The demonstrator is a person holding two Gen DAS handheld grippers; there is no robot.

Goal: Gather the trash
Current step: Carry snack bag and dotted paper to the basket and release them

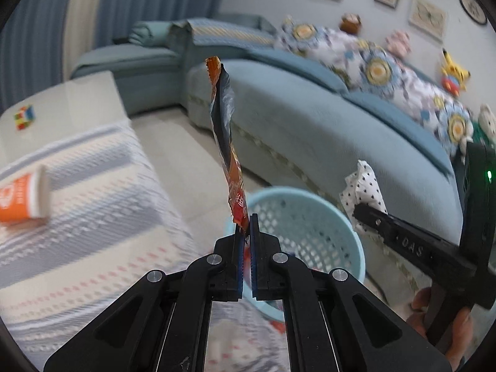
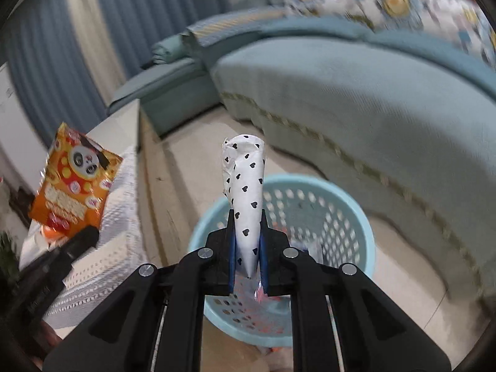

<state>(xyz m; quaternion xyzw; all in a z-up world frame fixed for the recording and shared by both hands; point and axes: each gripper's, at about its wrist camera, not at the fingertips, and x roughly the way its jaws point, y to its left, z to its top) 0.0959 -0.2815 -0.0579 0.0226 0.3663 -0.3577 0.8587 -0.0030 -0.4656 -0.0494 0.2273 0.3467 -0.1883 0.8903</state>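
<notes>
A home living room: a teal sofa (image 1: 310, 117) with floral cushions (image 1: 375, 68), blue curtains (image 1: 130, 3), framed pictures (image 1: 427, 14) and plush toys (image 1: 454, 73).

your orange snack wrapper (image 1: 228, 142): flattened, upright, pinched at its lower end. your white heart-print paper (image 2: 246, 198): rolled cone, upright. your pale blue mesh basket (image 2: 356, 217): on the floor beside the sofa, below both.

two wrappers (image 1: 228, 142) – one basket (image 1: 310, 217)
</notes>
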